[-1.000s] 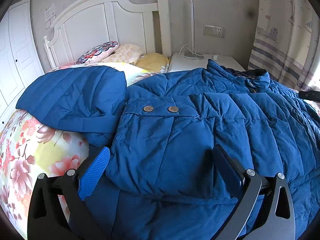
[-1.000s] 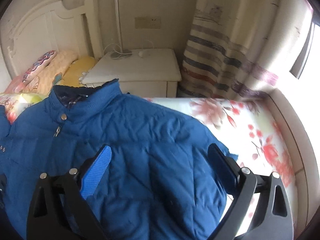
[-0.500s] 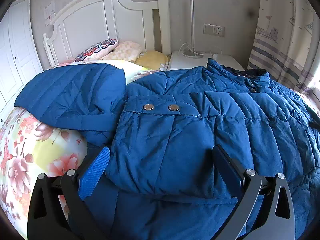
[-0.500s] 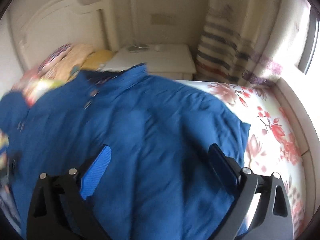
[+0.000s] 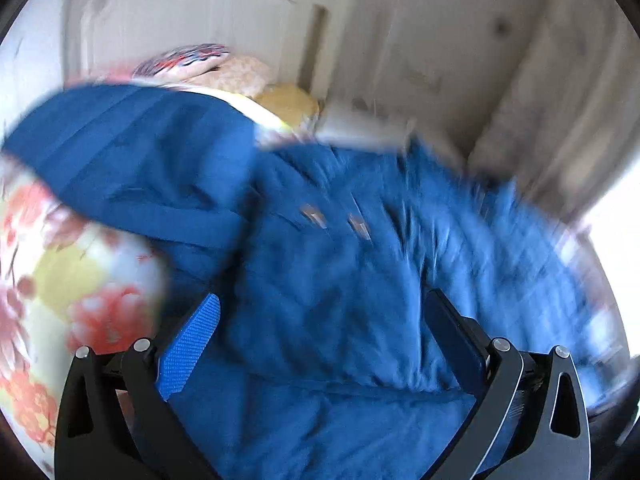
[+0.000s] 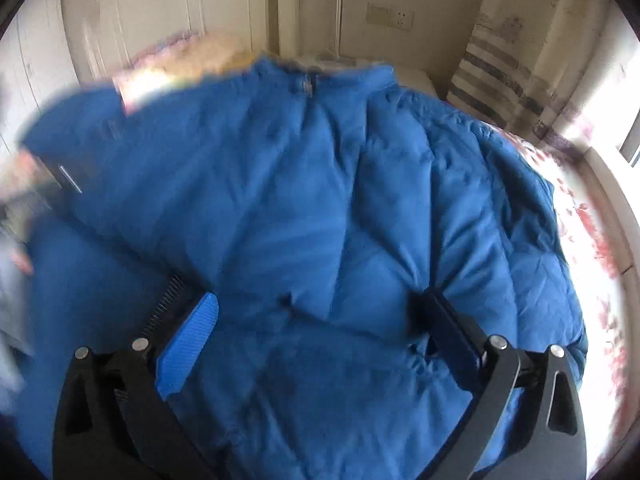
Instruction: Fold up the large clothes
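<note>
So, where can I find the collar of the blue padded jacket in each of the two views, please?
Left wrist view: the collar is upper right of centre, strongly blurred, in front of the white nightstand.
Right wrist view: the collar is top centre, at the far end of the blue padded jacket, with a small fastener in its middle.
Shared landmark: the pillows at the headboard, also seen at upper left in the right wrist view.
</note>
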{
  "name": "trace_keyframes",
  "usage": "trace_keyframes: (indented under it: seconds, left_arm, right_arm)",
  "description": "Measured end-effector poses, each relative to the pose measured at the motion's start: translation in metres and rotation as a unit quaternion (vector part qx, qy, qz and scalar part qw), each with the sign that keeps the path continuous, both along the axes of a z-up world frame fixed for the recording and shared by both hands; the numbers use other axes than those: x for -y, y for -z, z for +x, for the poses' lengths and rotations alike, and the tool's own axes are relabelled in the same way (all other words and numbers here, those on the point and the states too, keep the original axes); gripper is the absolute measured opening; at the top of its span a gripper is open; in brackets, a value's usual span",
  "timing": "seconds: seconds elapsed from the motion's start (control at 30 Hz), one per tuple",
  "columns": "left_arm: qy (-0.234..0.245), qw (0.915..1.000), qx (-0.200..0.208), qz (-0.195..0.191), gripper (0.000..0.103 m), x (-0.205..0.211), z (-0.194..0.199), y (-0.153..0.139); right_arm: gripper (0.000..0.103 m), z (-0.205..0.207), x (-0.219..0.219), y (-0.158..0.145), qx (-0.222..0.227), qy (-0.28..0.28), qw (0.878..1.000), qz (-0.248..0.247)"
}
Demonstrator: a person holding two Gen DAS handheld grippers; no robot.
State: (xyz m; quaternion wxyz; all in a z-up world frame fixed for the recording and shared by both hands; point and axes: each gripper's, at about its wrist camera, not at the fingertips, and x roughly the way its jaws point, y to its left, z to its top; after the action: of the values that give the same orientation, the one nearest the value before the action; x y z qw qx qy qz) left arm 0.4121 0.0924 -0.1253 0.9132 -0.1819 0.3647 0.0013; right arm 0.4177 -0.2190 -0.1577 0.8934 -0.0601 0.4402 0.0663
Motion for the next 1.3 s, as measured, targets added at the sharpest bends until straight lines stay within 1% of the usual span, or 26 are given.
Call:
trace_keyframes:
  seconds: [0.03, 0.1, 0.17, 0.23, 0.27, 0.3, 0.37, 0.43, 0.47, 0.53, 0.57, 0.67, 0.73, 0.77, 0.8, 0.83, 0.87, 0.93, 0.97, 1.07, 1.1, 1.13, 1.17, 1.2, 1.23, 1.3]
  left_arm:
    - [-0.018, 0.9994, 0.011, -0.025, 0.098, -0.020, -0.005, -0.007]
    - [-0.081, 0.9925, 0.032, -0.086, 0.098, -0.085, -0.015, -0.019]
    - [-0.140, 0.9832, 0.031, -0.113, 0.098, -0.139, -0.018, -0.022]
    - [-0.214, 0.9662, 0.033, -0.140, 0.098, -0.207, -0.024, -0.018]
    - [-0.237, 0.9600, 0.031, -0.147, 0.097, -0.227, -0.025, -0.016]
    - [-0.275, 0.9486, 0.025, -0.155, 0.096, -0.257, -0.027, -0.012]
    - [-0.319, 0.9296, 0.027, -0.183, 0.096, -0.307, -0.029, -0.004]
    - [-0.328, 0.9216, 0.030, -0.206, 0.094, -0.337, -0.024, 0.002]
    - [-0.331, 0.9198, 0.031, -0.209, 0.093, -0.347, -0.021, 0.002]
    - [-0.327, 0.9220, 0.031, -0.204, 0.092, -0.359, -0.007, 0.001]
    - [-0.322, 0.9224, 0.033, -0.211, 0.091, -0.363, 0.000, 0.002]
    - [-0.320, 0.9215, 0.027, -0.218, 0.088, -0.370, 0.017, 0.004]
    - [-0.313, 0.9238, 0.024, -0.219, 0.063, -0.371, 0.026, 0.007]
    - [-0.302, 0.9253, 0.020, -0.229, 0.033, -0.370, 0.033, 0.010]
    - [-0.301, 0.9248, 0.011, -0.232, 0.026, -0.371, 0.038, 0.013]
    - [-0.313, 0.9227, 0.016, -0.224, 0.020, -0.366, 0.037, 0.011]
    - [-0.318, 0.9227, 0.037, -0.215, 0.015, -0.359, 0.033, 0.004]
    - [-0.314, 0.9241, 0.081, -0.203, 0.011, -0.343, 0.025, -0.012]
    - [-0.306, 0.9283, 0.098, -0.188, 0.008, -0.329, 0.022, -0.025]
    - [-0.245, 0.9518, 0.143, -0.118, 0.003, -0.263, 0.022, -0.077]
    - [-0.210, 0.9611, 0.157, -0.088, 0.002, -0.231, 0.023, -0.095]
    - [-0.179, 0.9674, 0.166, -0.068, 0.002, -0.207, 0.024, -0.107]
    - [-0.122, 0.9756, 0.178, -0.042, 0.002, -0.164, 0.025, -0.123]
    - [-0.092, 0.9786, 0.182, -0.027, 0.002, -0.138, 0.025, -0.129]
    - [-0.036, 0.9818, 0.186, -0.010, 0.002, -0.091, 0.024, -0.137]
    - [0.038, 0.9825, 0.182, 0.006, 0.002, -0.022, 0.023, -0.138]
  right_arm:
    - [0.100, -0.001, 0.000, -0.002, 0.003, 0.001, 1.000, 0.002]
    - [0.100, -0.002, 0.004, -0.004, 0.004, 0.008, 1.000, 0.017]
    - [0.100, 0.001, 0.006, -0.004, 0.003, 0.009, 1.000, 0.022]
    - [0.100, -0.001, 0.003, -0.005, 0.005, 0.010, 1.000, 0.017]
    - [0.100, 0.000, 0.005, -0.004, 0.008, 0.010, 1.000, 0.017]
    - [0.100, 0.001, 0.007, -0.002, 0.009, 0.010, 1.000, 0.018]
    - [0.100, -0.002, 0.010, 0.000, 0.014, 0.010, 1.000, 0.026]
    - [0.100, -0.001, 0.016, -0.001, 0.020, 0.010, 0.999, 0.035]
    - [0.100, -0.003, 0.017, -0.002, 0.026, 0.010, 0.999, 0.039]
    - [0.100, -0.003, 0.017, -0.004, 0.029, 0.010, 0.999, 0.042]
    - [0.100, -0.003, 0.017, -0.003, 0.028, 0.009, 0.999, 0.044]
    - [0.100, -0.002, 0.017, -0.003, 0.024, 0.009, 0.999, 0.046]
    - [0.100, -0.002, 0.017, -0.003, 0.025, 0.009, 0.999, 0.047]
    - [0.100, -0.002, 0.017, -0.003, 0.025, 0.009, 0.998, 0.049]
    - [0.100, -0.002, 0.018, -0.003, 0.026, 0.009, 0.998, 0.052]
    - [0.100, -0.002, 0.019, -0.003, 0.028, 0.009, 0.998, 0.055]
    - [0.100, -0.003, 0.020, -0.003, 0.029, 0.008, 0.998, 0.058]
    - [0.100, -0.004, 0.024, -0.004, 0.033, 0.008, 0.997, 0.069]
    - [0.099, -0.005, 0.025, -0.005, 0.035, 0.009, 0.997, 0.073]
    - [0.097, -0.011, 0.039, -0.011, 0.060, 0.025, 0.992, 0.110]
    - [0.097, -0.014, 0.046, -0.014, 0.071, 0.033, 0.989, 0.127]
    - [0.097, -0.017, 0.054, -0.017, 0.084, 0.045, 0.985, 0.143]
    - [0.097, -0.024, 0.068, -0.021, 0.111, 0.067, 0.976, 0.173]
    - [0.097, -0.029, 0.077, -0.023, 0.128, 0.079, 0.970, 0.194]
    - [0.097, -0.034, 0.088, -0.024, 0.145, 0.097, 0.961, 0.215]
    - [0.097, -0.039, 0.103, -0.025, 0.164, 0.120, 0.948, 0.243]
